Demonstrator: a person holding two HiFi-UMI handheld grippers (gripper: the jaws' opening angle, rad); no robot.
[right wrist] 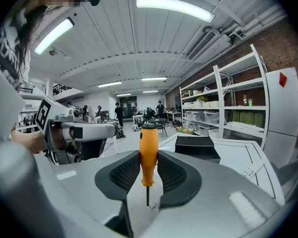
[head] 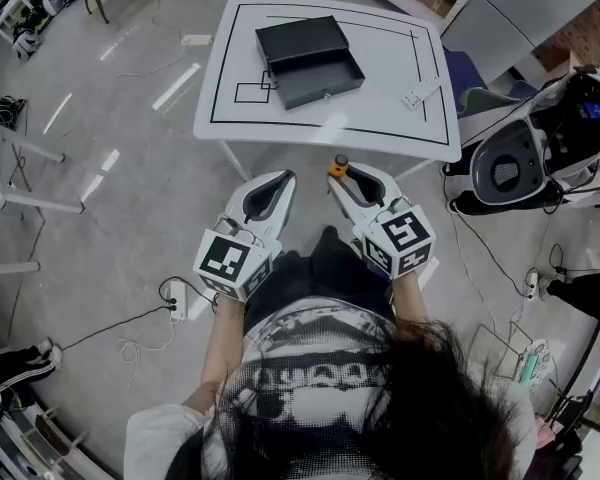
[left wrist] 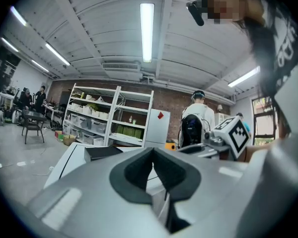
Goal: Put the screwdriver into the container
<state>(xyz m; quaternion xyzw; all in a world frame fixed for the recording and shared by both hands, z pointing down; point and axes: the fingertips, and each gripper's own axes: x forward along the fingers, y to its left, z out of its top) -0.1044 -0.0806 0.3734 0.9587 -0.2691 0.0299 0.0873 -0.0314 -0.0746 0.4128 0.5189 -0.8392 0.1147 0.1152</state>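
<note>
Screwdriver (right wrist: 148, 150) stands upright, orange handle pinched between the right hand-held gripper's (right wrist: 148, 168) jaws.

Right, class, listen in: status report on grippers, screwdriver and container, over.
Left gripper shut, empty. Right gripper shut on screwdriver, handle up. Container on table ahead, drawer open. Nothing seen in the way.

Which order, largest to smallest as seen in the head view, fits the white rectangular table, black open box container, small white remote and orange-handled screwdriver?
1. white rectangular table
2. black open box container
3-4. small white remote and orange-handled screwdriver: unsure, since only the screwdriver's handle end shows.
</note>
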